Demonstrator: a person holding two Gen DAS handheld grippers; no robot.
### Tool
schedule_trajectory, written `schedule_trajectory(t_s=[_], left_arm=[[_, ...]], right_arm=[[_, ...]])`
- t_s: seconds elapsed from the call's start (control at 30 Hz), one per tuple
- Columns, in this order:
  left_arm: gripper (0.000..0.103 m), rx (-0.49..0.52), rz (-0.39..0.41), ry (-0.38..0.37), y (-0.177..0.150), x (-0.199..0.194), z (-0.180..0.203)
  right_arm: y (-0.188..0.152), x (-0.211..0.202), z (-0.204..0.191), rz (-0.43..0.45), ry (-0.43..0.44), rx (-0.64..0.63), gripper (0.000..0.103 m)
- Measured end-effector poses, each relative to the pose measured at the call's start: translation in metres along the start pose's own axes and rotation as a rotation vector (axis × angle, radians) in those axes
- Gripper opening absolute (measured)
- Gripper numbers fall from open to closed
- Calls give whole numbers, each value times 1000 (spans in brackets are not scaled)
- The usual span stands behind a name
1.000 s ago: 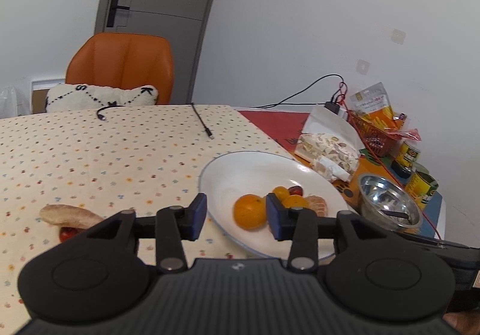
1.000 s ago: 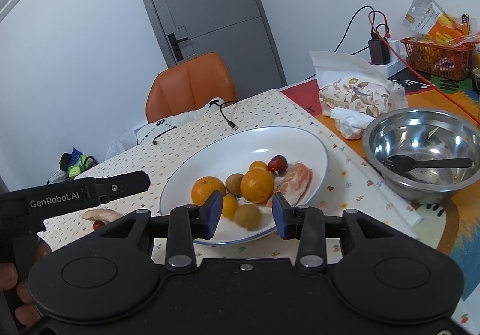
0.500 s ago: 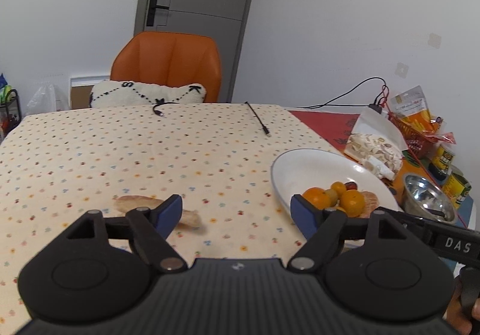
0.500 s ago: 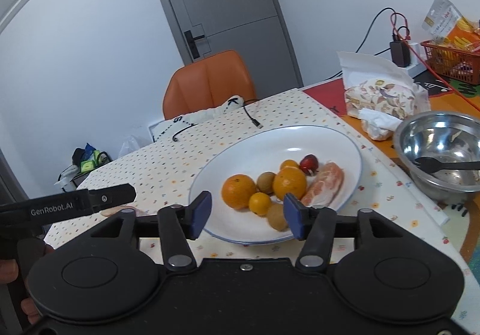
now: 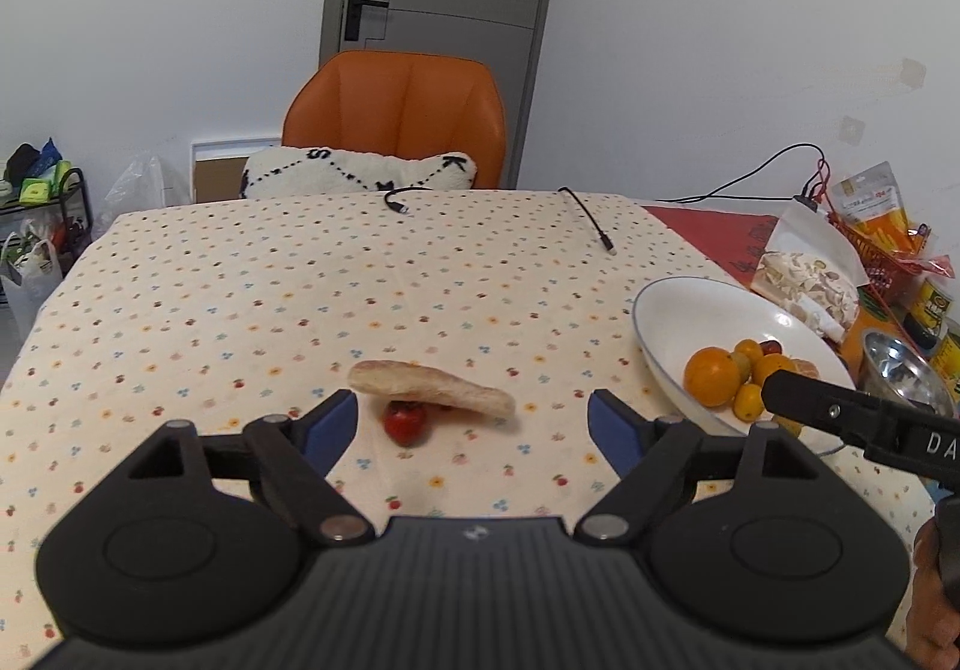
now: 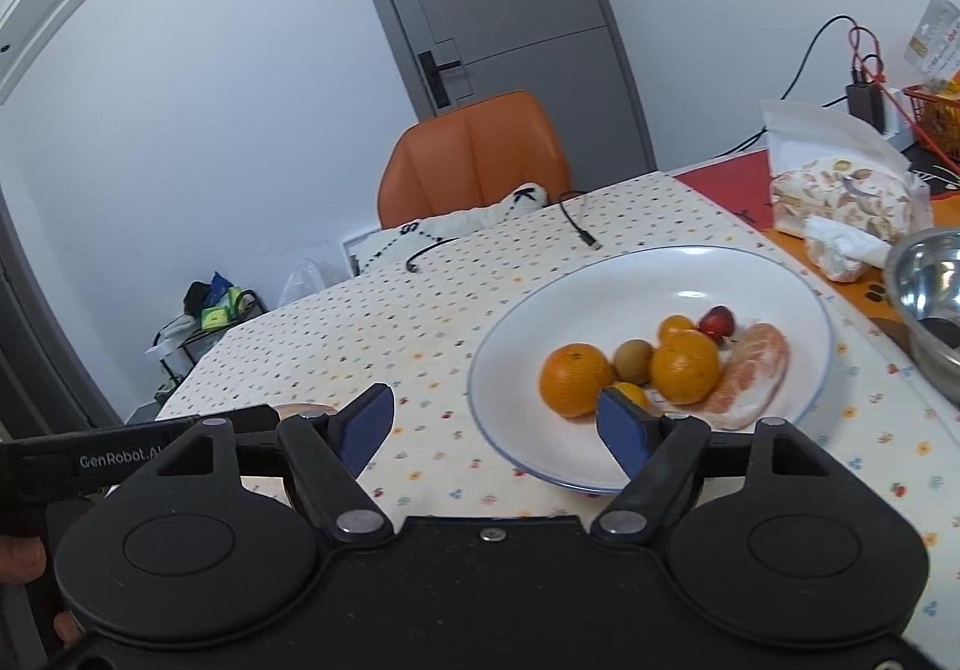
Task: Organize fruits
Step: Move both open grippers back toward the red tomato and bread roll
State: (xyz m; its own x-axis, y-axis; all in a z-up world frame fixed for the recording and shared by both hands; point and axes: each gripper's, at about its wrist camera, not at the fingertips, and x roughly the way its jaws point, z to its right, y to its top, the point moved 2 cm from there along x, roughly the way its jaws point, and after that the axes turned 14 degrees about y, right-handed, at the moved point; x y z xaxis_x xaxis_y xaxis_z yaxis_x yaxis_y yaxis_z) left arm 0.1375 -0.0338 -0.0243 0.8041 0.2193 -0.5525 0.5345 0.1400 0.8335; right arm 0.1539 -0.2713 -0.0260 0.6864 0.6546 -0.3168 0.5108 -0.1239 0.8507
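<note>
Left wrist view: left gripper (image 5: 474, 421) jaws just spread wide, empty, facing the peeled fruit piece (image 5: 431, 386) and small red fruit (image 5: 405, 422) lying well left of the plate (image 5: 672, 304). Centre on one fruit, then close gently.

Right wrist view: right gripper (image 6: 497, 424) jaws opening too, nothing between them, at the plate's near-left rim; oranges (image 6: 575, 379) sit inside.

The left gripper (image 5: 474, 424) has swung from the plate (image 5: 690, 304) to face the peeled piece (image 5: 432, 385) and red fruit (image 5: 405, 422) on the cloth, its jaws having just been opening, nothing between them. The right gripper (image 6: 495, 421) has also just been opening, empty, shifting left of the plate
</note>
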Motion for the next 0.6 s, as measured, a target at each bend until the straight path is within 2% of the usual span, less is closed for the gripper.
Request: schedule_trajectory(t_s=[0.6], left_arm=[[83, -13, -28, 50, -5, 1, -30]], right_arm=[[2, 28, -23, -28, 83, -20, 82]])
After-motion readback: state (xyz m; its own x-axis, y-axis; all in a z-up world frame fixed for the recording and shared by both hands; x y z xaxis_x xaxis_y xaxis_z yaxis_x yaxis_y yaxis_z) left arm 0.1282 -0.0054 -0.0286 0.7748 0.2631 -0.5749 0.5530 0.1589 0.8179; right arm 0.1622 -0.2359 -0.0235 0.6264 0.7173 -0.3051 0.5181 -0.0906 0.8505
